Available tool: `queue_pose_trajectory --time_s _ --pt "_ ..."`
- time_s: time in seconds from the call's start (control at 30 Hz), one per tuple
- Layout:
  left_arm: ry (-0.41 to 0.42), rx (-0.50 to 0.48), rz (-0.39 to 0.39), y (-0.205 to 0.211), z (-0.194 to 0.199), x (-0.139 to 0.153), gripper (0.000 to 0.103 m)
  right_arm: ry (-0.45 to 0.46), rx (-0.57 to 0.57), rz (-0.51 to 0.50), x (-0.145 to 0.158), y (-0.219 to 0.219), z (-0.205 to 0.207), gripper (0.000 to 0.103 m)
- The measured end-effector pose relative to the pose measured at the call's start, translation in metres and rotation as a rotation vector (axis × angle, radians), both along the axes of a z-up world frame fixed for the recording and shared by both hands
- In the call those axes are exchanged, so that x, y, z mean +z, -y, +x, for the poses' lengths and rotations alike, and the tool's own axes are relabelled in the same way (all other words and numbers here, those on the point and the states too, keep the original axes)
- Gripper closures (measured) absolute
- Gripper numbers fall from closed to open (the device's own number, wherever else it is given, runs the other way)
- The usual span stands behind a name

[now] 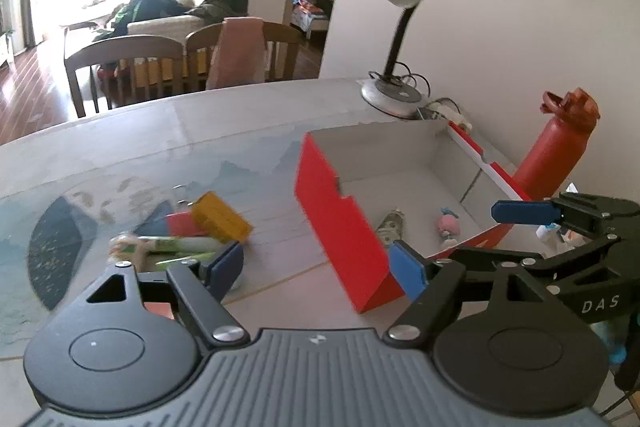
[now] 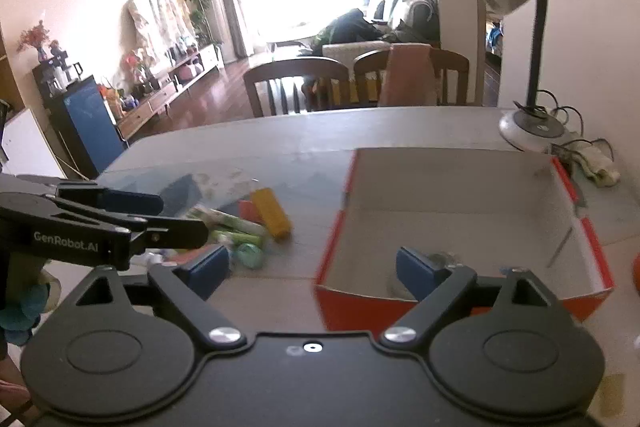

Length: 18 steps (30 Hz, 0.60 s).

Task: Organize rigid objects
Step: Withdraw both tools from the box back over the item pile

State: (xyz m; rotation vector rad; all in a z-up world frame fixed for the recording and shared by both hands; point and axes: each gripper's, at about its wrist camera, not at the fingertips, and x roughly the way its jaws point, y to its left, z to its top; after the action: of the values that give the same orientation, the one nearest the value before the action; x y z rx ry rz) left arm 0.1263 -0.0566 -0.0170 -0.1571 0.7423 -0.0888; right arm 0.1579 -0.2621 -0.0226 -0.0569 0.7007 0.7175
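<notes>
Partly done: two small items in box [image 1: 400, 163], pile [image 1: 192, 231] left on table at 9 o'clock of box; left gripper [image 1: 320, 267] wide, empty; right gripper [image 2: 312, 267] wide, empty

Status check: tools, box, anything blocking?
Left tool and right tool open, empty. Red box holds two small items; yellow block and tubes outside it. Nothing blocking.
</notes>
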Motion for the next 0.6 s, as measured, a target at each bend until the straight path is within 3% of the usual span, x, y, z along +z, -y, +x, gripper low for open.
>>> queue_pose_trajectory --time_s 0.3,0.43,0.6 --pt "0.035 0.059 -0.008 -0.055 -0.035 -0.005 0.016 -0.024 0.038 0.064 -0.007 -0.045 -0.015 0.006" --pt "0.041 0.091 -0.030 -0.080 -0.046 -0.011 0.001 -0.041 0.045 0.053 -0.014 -0.065 -0.017 0.006" --pt "0.055 0.136 -0.046 -0.105 -0.053 -0.020 0.000 -0.050 0.058 0.035 -0.021 -0.083 -0.019 0.006"
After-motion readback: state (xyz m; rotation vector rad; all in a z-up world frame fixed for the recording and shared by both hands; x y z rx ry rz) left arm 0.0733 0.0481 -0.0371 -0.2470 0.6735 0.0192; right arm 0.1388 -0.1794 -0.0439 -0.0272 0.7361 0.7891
